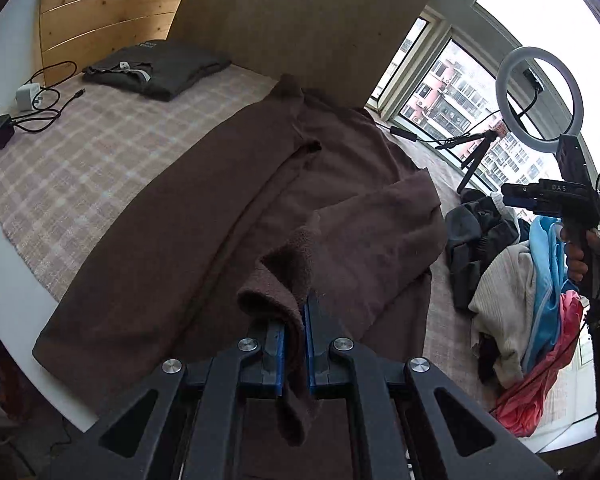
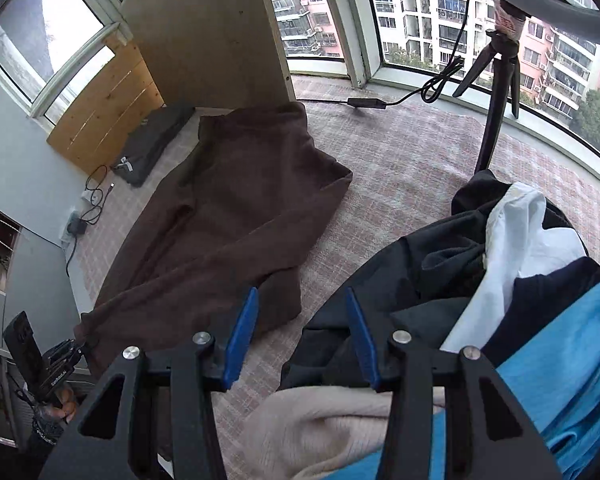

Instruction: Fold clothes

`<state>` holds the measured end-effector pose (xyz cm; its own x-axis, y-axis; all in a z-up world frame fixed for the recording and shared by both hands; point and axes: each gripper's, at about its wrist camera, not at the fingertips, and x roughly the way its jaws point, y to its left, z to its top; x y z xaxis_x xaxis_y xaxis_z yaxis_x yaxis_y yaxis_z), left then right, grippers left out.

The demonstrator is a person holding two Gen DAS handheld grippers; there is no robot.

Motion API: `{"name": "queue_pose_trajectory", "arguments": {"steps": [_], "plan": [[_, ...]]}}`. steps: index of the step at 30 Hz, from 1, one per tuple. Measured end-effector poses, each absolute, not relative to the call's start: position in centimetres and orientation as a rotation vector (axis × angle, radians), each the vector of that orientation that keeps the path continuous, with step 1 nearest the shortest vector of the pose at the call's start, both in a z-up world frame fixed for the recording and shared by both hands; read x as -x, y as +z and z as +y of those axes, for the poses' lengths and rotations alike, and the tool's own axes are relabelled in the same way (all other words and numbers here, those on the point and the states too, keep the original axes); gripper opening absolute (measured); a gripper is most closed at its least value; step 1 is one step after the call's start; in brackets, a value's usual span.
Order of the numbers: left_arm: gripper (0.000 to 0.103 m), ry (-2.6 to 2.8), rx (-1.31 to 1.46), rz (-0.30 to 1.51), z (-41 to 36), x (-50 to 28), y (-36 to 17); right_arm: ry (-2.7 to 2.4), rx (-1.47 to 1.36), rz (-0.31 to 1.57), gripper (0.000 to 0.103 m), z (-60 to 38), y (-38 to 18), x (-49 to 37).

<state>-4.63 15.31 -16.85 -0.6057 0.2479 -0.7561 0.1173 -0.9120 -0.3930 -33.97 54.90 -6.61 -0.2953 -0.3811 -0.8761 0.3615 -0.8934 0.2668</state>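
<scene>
You're mid-fold on the brown garment [image 1: 228,208]: it lies spread lengthwise across the checked cloth [image 1: 80,152] on the white tabletop [image 1: 4,264], one sleeve already turned in. Your left gripper [image 1: 296,340] has its fingers clamped together on a fuzzy brown corner at the near edge. Next move, by my read: carry that corner over the body and lay it flat, no bunching. Your right gripper [image 2: 300,332] has fingers apart, nothing between them, hanging over the unfolded clothes pile [image 2: 500,264] to the right. A dark folded garment [image 1: 156,70] sits at the far corner. No containers in view; nothing binned.
</scene>
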Motion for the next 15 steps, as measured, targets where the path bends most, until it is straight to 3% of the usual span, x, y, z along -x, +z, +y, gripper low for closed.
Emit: {"name": "queue_pose_trajectory", "arguments": {"steps": [9,15], "plan": [[0.007,2.663,1.351,-0.716,15.0,2.2,-17.1,-2.205,-1.67,0.024,0.045,49.1,-14.3,43.2],[0.007,2.717,1.33,-0.783,13.4,-0.5,-16.9,-2.142,-1.601,-0.056,0.041,46.3,-15.5,44.8]]}}
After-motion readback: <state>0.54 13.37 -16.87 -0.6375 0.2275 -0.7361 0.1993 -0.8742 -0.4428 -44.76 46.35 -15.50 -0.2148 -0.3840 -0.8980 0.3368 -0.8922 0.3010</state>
